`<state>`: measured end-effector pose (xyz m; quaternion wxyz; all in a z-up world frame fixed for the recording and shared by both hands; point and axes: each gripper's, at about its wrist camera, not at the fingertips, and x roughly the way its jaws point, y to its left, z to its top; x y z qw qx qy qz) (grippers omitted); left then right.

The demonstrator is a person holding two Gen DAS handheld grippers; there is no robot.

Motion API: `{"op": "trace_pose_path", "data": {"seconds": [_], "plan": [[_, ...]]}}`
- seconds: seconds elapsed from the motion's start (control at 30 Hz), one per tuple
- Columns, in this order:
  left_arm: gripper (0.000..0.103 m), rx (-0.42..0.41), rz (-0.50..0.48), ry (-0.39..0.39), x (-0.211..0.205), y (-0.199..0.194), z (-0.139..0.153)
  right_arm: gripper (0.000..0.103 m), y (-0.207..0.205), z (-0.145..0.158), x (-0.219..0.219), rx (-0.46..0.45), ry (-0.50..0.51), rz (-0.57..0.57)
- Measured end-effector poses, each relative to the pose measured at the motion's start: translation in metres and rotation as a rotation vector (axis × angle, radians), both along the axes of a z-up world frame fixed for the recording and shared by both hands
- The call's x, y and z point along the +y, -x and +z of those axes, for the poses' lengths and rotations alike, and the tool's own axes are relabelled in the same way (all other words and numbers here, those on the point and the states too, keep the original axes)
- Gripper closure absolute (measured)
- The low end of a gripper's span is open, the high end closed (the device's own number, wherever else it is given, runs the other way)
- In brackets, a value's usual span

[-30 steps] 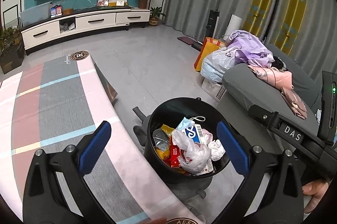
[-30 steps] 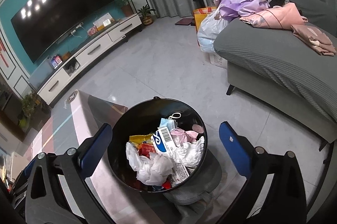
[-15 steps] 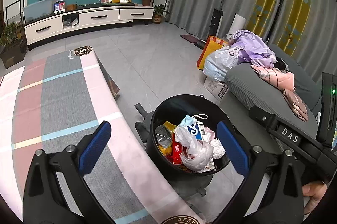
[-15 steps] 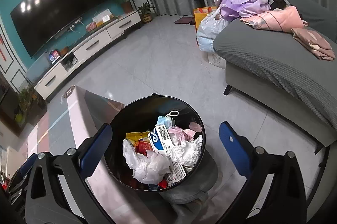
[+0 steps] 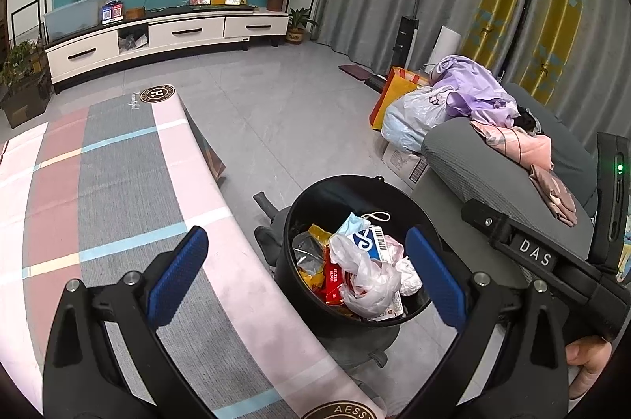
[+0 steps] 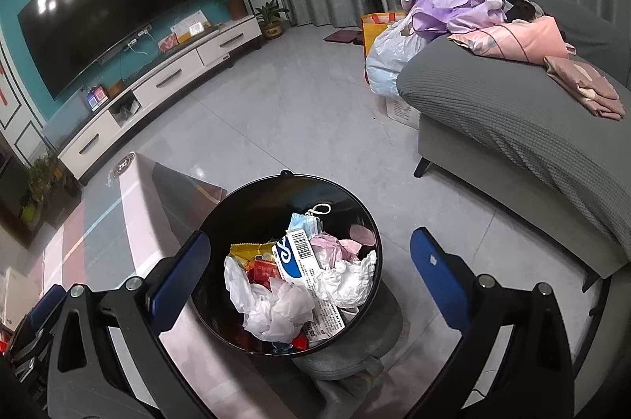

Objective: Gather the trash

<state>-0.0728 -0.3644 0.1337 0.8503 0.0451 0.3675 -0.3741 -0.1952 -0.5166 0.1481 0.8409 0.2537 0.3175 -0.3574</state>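
Since a second ago you've drawn both grippers up and back — the black bin (image 5: 355, 249) sits smaller and lower in both wrist views, and more of the TV stand (image 5: 165, 36) and sofa (image 6: 524, 127) shows. Contents of the bin look unchanged.

Left gripper (image 5: 311, 277): jaws spread wide, blue pads empty, touching nothing. It hangs over the right edge of the counter (image 5: 110, 190), with the bin seen between the pads. Your right-hand tool crosses that view at lower right, a hand (image 5: 589, 363) gripping it.

Right gripper (image 6: 311, 281): jaws equally wide, nothing held — poised above the bin's mouth.

The trash (image 6: 299, 281) is all in the bin: white crumpled plastic bag, tissue, a blue-and-white barcoded packet, red and yellow wrappers, a blue face mask at the far side. The bin stands on the floor just beside the counter's right edge, on a grey base.
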Motion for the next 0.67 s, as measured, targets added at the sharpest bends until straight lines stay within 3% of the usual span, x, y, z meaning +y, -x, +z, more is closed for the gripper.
{"op": "trace_pose_path", "data": {"seconds": [0.67], "plan": [[0.003,0.012,-0.008,0.008,0.0055,0.0007,0.0020,0.004,-0.0030,-0.0012,0.0005,0.028,0.017,0.002]]}}
